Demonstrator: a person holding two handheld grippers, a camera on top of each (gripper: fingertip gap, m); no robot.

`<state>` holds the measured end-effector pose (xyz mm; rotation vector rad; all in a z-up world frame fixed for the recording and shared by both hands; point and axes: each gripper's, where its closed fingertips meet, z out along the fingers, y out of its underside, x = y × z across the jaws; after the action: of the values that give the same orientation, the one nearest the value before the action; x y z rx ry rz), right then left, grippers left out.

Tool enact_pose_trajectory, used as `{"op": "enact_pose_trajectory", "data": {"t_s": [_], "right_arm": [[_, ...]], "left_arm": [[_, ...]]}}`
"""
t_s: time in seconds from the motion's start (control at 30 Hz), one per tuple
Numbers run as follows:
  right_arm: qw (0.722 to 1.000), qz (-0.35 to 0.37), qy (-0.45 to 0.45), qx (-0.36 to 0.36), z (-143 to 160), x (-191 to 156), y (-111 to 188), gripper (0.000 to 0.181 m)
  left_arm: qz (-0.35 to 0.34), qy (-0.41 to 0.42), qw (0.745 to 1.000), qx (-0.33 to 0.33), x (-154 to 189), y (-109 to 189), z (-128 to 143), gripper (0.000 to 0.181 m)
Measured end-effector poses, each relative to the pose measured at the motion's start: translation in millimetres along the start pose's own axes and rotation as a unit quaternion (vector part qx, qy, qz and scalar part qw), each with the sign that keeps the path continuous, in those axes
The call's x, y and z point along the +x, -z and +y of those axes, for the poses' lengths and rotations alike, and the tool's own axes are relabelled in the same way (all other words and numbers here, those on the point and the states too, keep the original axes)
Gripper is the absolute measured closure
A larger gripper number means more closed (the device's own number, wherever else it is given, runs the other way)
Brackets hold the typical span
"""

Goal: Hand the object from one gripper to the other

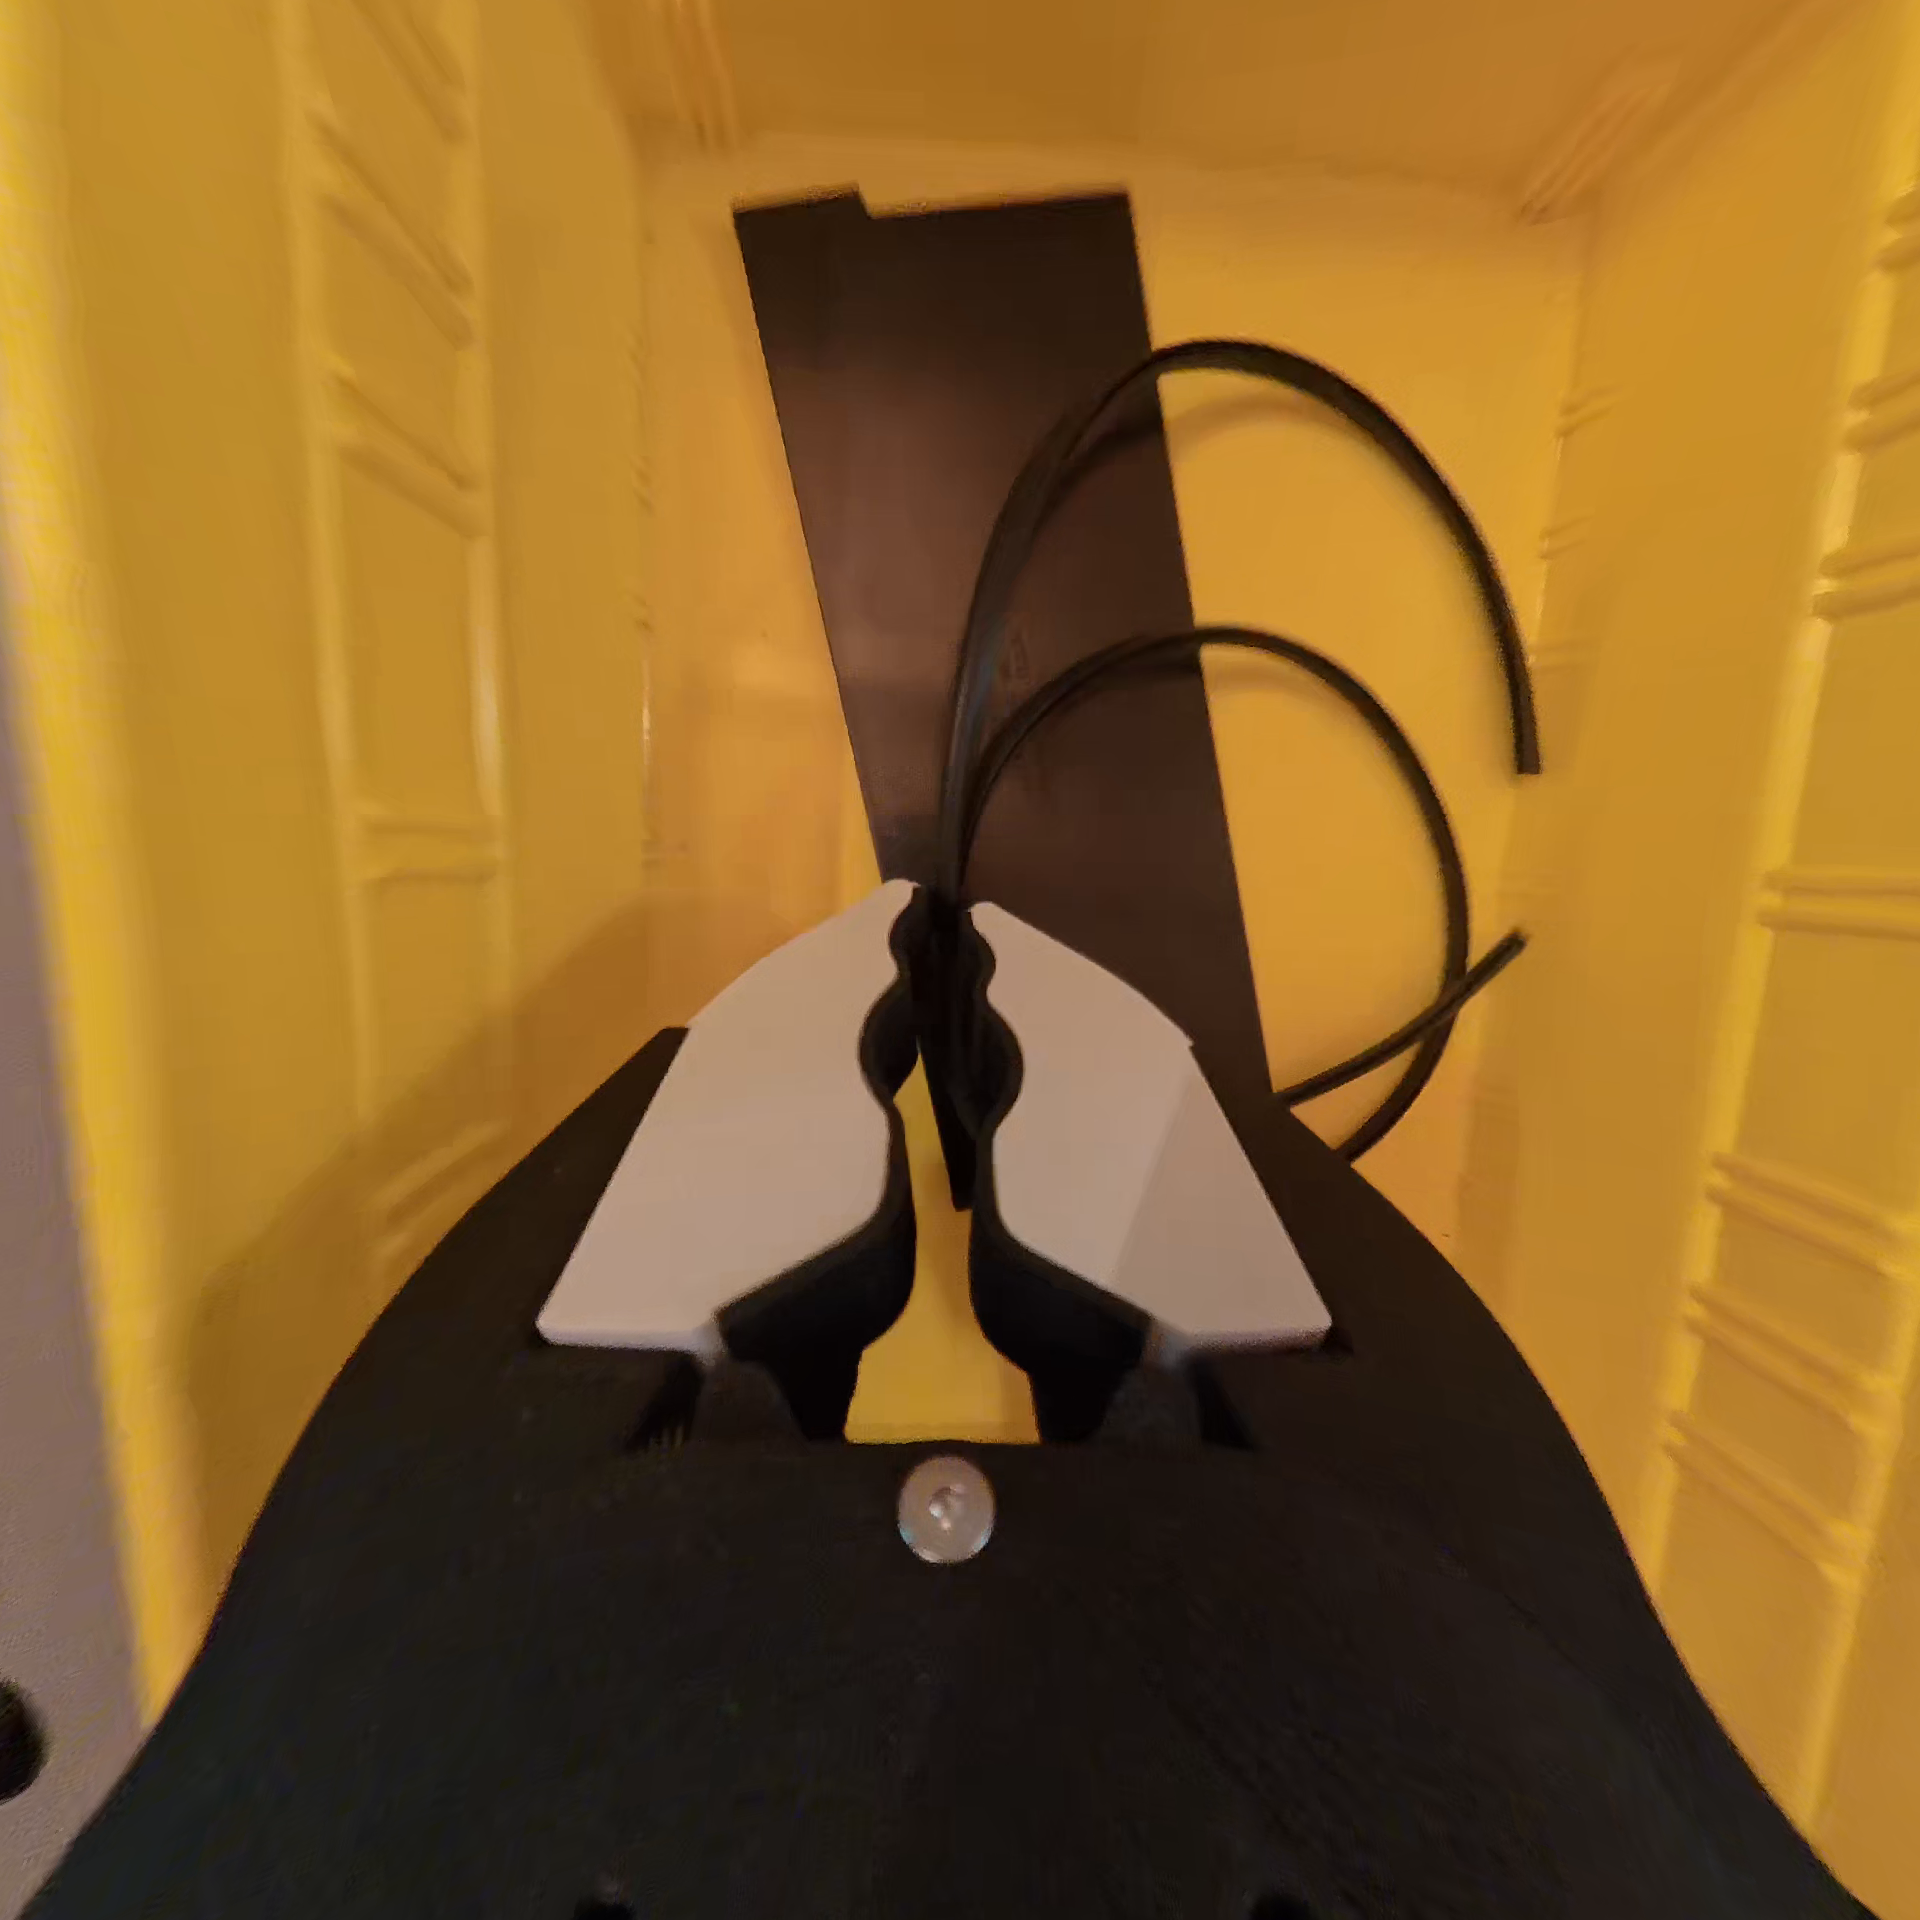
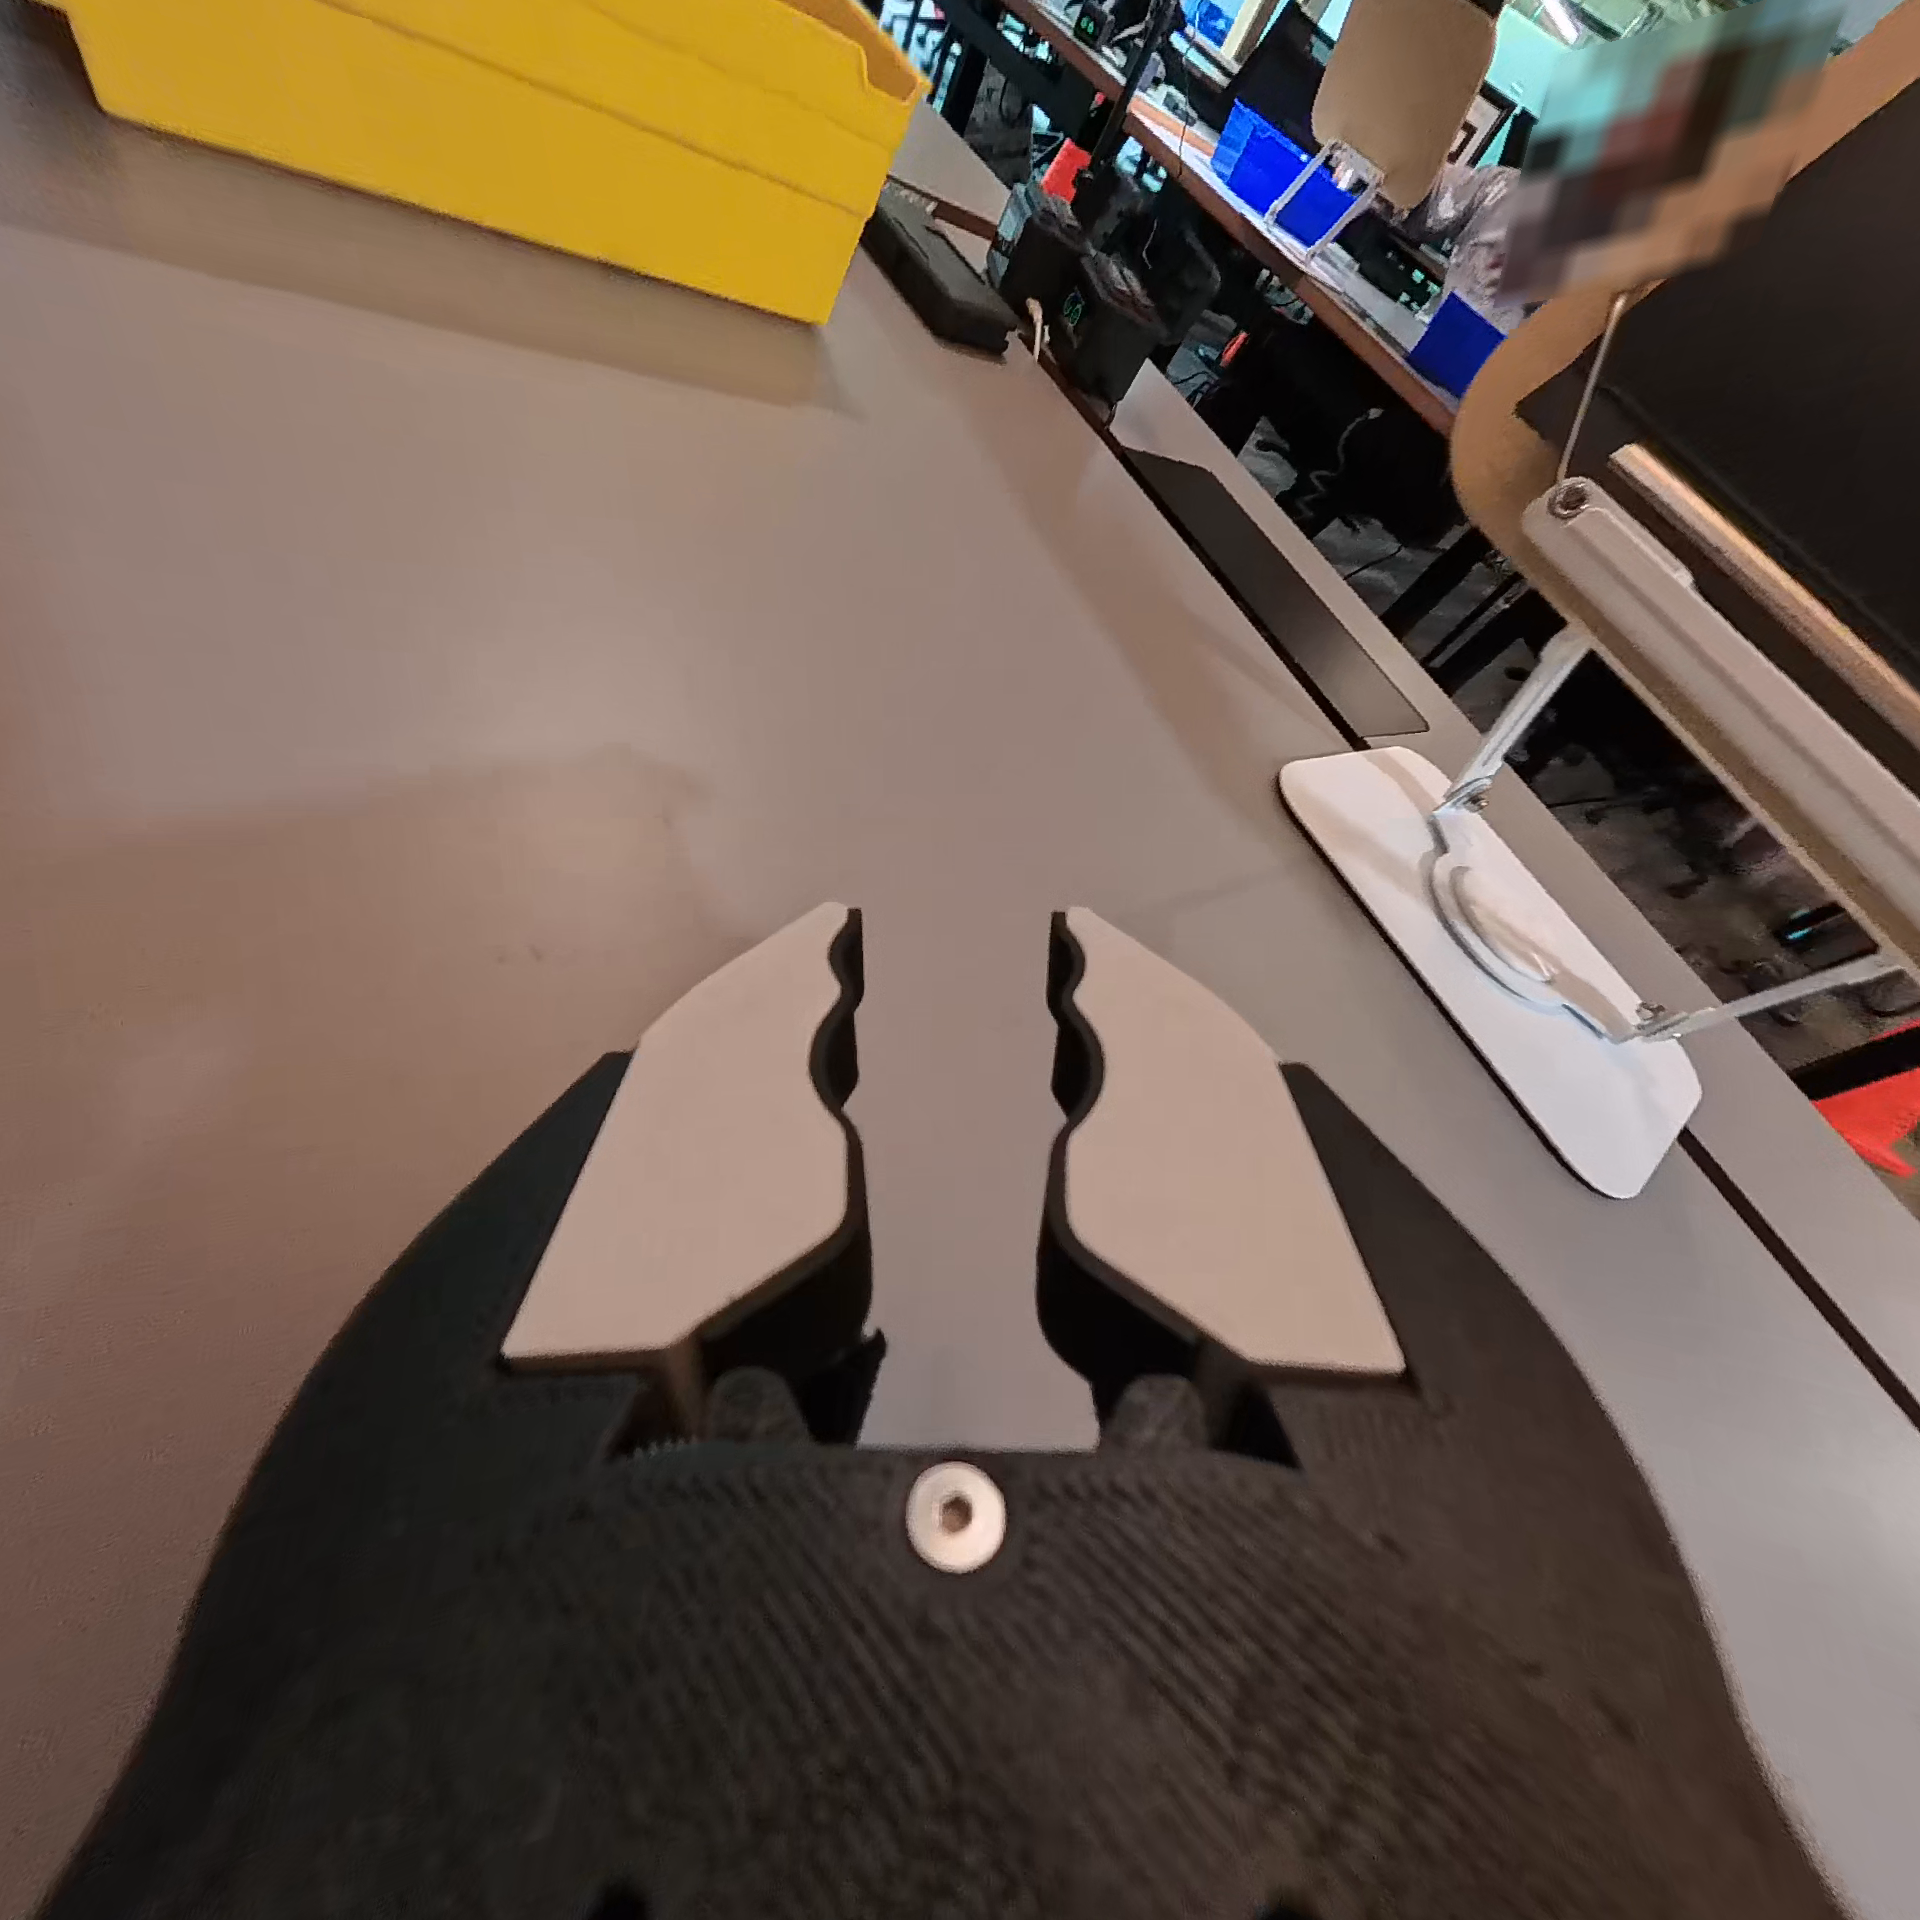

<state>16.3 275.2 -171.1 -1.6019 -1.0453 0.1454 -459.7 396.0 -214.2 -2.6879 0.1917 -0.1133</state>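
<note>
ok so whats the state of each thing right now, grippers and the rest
left gripper: shut on black cable ties, inside the yellow bin
black cable ties: pinched between the fingers, ends curling free
black strip: lying in the bin, ungripped
right gripper: open, empty, over the table
yellow bin: on the table

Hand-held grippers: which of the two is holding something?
The left hand-held gripper, shut on thin black cable ties inside the yellow bin; the right one is open, empty.

Black textured gripper (image 2: 956,935) bodies — pale grey fingers (image 2: 717,1143); silver screw (image 2: 955,1517)

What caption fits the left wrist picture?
Left gripper shut on thin black cable ties inside a yellow bin.
</note>
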Motion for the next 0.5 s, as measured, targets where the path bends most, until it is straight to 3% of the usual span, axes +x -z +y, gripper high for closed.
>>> {"op": "enact_pose_trajectory", "data": {"t_s": [0.2, 0.4, 0.5], "right_arm": [[0.999, -0.004, -0.039, 0.035, -13, 3, 13, 0.148], [0.991, -0.03, -0.103, 0.075, -26, -5, 16, 0.148], [0.984, -0.046, -0.132, 0.106, -39, -11, 20, 0.146]], "left_arm": [[-0.048, -0.056, 0.989, 0.126, 24, 89, -38, 0.176], [-0.075, -0.153, 0.95, 0.263, 109, 202, -67, 0.176], [-0.048, -0.197, 0.931, 0.304, 168, 235, -66, 0.176]]}}
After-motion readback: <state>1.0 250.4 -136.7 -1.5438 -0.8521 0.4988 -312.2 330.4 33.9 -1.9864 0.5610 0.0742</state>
